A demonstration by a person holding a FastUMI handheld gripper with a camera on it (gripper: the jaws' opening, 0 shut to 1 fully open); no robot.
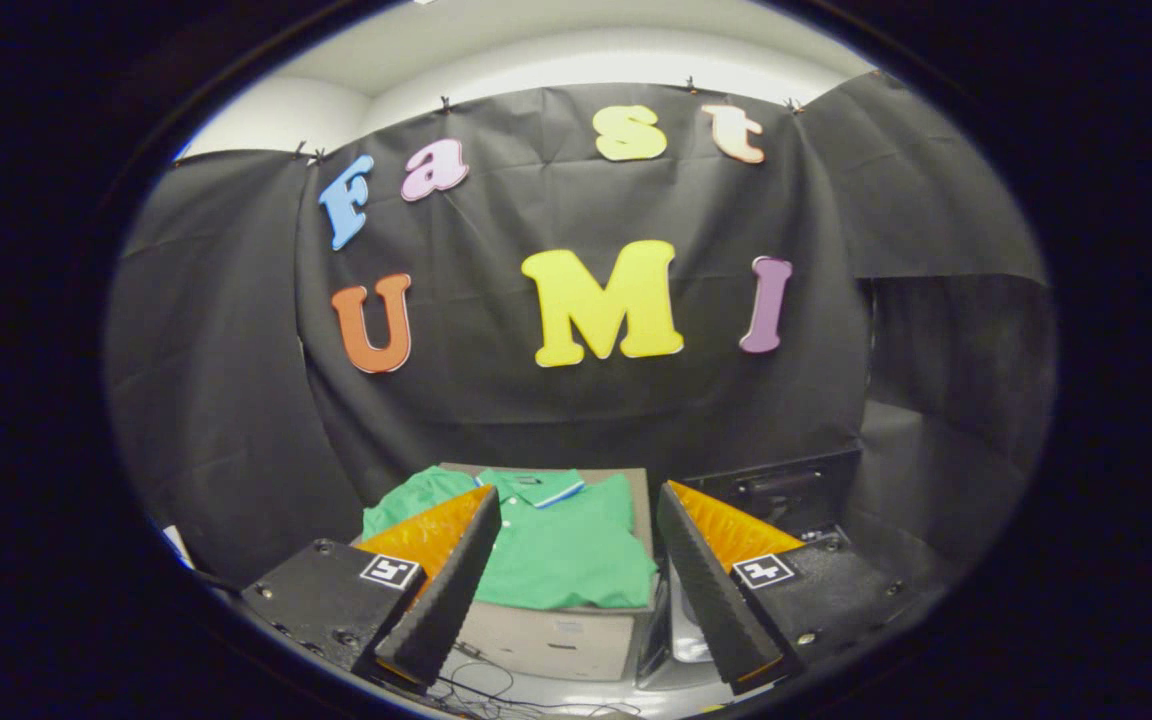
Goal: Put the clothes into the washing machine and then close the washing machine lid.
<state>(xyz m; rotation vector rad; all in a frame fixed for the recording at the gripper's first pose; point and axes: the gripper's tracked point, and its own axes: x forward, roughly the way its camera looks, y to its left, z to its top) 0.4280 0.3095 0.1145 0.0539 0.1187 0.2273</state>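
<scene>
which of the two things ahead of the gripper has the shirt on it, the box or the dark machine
The cardboard box, ahead between the open gripper's fingers: the green polo shirt lies flat on top. The dark machine stands beside it, bare.

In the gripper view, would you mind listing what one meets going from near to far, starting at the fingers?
Open gripper, holding nothing → cardboard box → green polo shirt lying flat on the box → black cloth wall behind.

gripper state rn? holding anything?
Gripper: open, fingers spread wide, holding nothing. The green polo shirt lies on the box beyond the fingers, untouched.
</scene>
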